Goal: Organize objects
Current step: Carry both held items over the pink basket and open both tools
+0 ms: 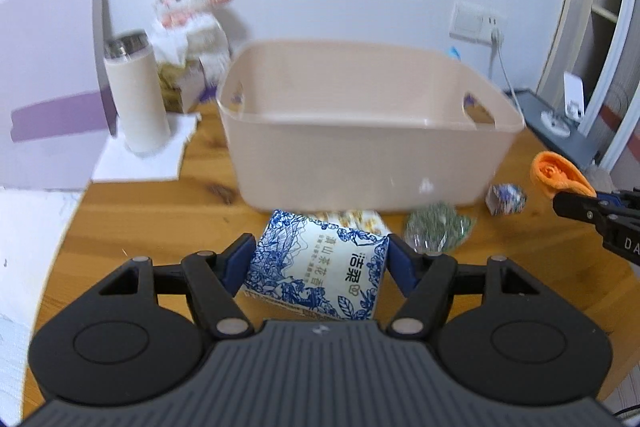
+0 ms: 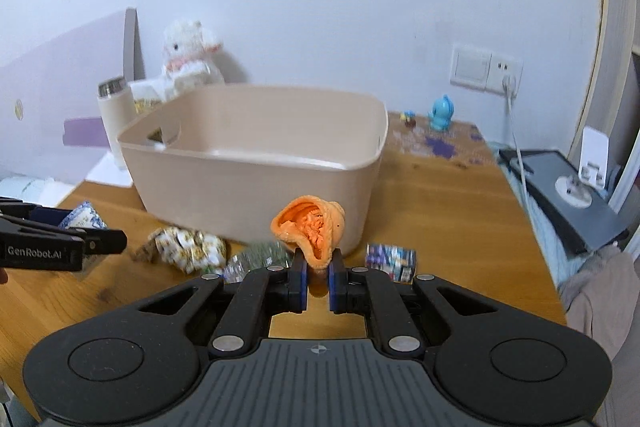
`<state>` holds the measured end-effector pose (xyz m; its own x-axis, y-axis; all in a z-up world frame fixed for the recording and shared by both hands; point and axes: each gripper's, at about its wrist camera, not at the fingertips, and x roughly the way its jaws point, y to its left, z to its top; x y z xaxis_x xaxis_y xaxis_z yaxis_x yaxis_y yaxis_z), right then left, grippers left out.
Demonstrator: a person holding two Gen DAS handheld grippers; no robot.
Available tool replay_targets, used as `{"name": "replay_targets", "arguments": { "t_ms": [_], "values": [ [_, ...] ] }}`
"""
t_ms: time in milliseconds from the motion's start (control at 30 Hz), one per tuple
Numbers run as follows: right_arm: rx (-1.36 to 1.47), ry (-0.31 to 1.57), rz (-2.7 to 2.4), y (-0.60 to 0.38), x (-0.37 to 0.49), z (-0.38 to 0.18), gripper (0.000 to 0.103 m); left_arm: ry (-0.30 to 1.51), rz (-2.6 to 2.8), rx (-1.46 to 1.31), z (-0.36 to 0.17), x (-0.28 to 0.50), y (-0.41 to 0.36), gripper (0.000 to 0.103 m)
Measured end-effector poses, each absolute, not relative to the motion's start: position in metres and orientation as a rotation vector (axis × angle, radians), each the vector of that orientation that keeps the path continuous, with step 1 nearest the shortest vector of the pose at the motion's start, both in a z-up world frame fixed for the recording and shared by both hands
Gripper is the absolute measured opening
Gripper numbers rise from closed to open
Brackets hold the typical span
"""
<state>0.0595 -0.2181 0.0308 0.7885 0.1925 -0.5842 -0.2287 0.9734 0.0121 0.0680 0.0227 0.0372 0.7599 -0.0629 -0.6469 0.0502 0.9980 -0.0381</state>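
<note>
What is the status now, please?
Left gripper shut on blue tissue pack. Right gripper shut on orange toy. Beige bin ahead, path clear.

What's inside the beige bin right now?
The visible interior of the beige bin is bare. Its near wall hides the floor closest to the cameras. The tissue pack and orange toy are still gripped outside it.

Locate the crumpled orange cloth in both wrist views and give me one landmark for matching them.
Left wrist: crumpled orange cloth at the far right edge, pinched by the right gripper.
Right wrist: lower centre, rising from the closed jaws.
Shared landmark: the beige plastic storage bin, just behind the cloth in both.
</note>
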Motion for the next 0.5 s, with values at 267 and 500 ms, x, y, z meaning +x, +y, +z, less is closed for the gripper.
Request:
{"name": "replay_targets", "arguments": {
  "t_ms": [267, 500],
  "values": [
    [-0.043, 0.536, 0.224, -0.216, 0.065, 0.059, 0.009, 0.608, -0.051, -0.017, 0.073, 0.079, 0.035, 0.072],
    [-0.022, 0.487, 0.206, -0.213, 0.09, 0.075, 0.009, 0.545, -0.053, -0.001, 0.097, 0.11, 0.034, 0.072]
  ]
}}
